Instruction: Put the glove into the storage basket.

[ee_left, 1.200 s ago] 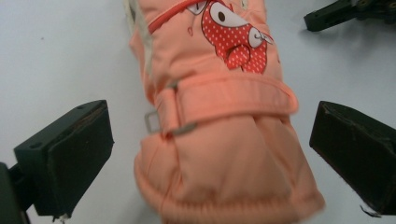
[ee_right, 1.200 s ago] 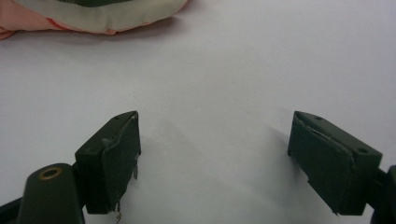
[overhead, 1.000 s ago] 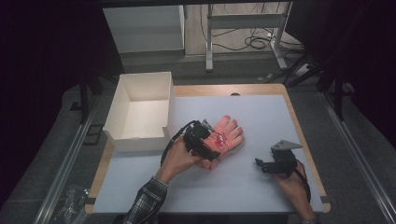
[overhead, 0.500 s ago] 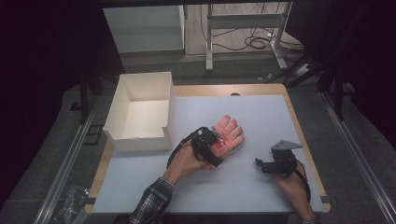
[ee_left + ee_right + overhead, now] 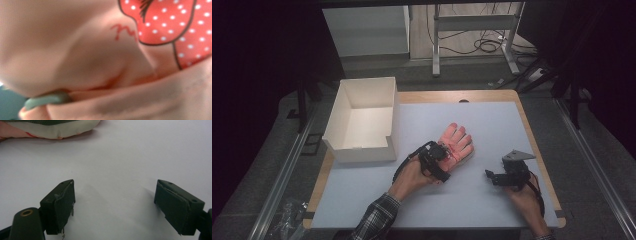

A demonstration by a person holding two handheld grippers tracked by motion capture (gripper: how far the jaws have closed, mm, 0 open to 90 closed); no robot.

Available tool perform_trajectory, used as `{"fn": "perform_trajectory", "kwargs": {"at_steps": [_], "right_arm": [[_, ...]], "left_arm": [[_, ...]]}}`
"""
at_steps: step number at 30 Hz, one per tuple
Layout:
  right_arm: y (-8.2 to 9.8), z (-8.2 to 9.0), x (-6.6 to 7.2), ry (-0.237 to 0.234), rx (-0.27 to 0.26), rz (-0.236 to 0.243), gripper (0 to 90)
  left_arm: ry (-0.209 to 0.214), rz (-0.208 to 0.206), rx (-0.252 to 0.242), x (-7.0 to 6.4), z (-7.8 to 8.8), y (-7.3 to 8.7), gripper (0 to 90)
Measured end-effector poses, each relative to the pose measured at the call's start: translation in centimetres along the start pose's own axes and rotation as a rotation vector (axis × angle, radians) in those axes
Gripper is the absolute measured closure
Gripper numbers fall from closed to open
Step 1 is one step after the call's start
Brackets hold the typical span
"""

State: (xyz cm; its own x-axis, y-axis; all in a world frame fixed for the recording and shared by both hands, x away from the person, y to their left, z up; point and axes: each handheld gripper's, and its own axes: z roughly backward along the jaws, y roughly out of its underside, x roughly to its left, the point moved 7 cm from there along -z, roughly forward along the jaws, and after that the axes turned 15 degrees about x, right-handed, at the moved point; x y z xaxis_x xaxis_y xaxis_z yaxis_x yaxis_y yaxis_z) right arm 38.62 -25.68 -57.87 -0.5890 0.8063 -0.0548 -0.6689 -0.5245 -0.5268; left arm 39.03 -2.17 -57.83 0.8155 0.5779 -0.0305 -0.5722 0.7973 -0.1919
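Pink glove (image 5: 455, 145) lies flat on the white table (image 5: 482, 200), palm side down, fingers pointing away from the person, just right of the open white cardboard box (image 5: 362, 120) and apart from it. L gripper (image 5: 437, 159) sits on the glove's cuff end, w/ the person's left hand behind it. Its jaws have just been closing, w/ the glove fabric between them; in the left gripper view the cloth is bunched up right against the lens: pink fabric (image 5: 100, 65), folded, a red patch w/ white dots (image 5: 170, 27) at upper right, a grey-green trim edge (image 5: 45, 100) at lower left. Jaws themselves are hidden by the cloth, so whether the pads already press on it cannot be told. R gripper (image 5: 492, 176) rests on the table well right of the glove, not touching it, grey plate on top, cable trailing to the person's right hand. Right gripper view: both black jaws wide apart (image 5: 115, 207), bare table between them, nothing held; glove's cuff edge (image 5: 50, 130) visible at top left, clear of the jaws.
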Motion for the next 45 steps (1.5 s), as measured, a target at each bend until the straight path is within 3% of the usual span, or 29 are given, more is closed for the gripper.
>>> {"fn": "perform_trajectory", "kwargs": {"at_steps": [5, 10, 16, 27, 40, 45], "right_arm": [[0.0, 0.0, 0.0, 0.000, 0.000, 0.000, 17.1], [0.0, 0.0, 0.0, 0.000, 0.000, 0.000, 17.1], [0.0, 0.0, 0.0, 0.000, 0.000, 0.001, 17.1], [0.0, 0.0, 0.0, 0.000, 0.001, -0.002, 17.1], [0.0, 0.0, 0.0, -0.002, -0.001, -0.003, 17.1], [0.0, 0.0, 0.0, -0.003, -0.001, -0.004, 17.1]], "left_arm": [[0.002, 0.002, -0.006, 0.0, 0.6, 0.1, 32.7], [0.022, 0.004, -0.020, 0.2, 1.1, 0.1, 37.7], [0.042, 0.006, -0.029, 0.4, 2.1, -0.2, 38.0], [0.020, 0.041, -0.056, 1.7, 5.3, -1.3, 37.8], [-0.017, 0.095, -0.089, 4.4, 9.7, -2.9, 37.5], [-0.038, 0.152, -0.119, 6.3, 12.0, -3.0, 37.5]]}}
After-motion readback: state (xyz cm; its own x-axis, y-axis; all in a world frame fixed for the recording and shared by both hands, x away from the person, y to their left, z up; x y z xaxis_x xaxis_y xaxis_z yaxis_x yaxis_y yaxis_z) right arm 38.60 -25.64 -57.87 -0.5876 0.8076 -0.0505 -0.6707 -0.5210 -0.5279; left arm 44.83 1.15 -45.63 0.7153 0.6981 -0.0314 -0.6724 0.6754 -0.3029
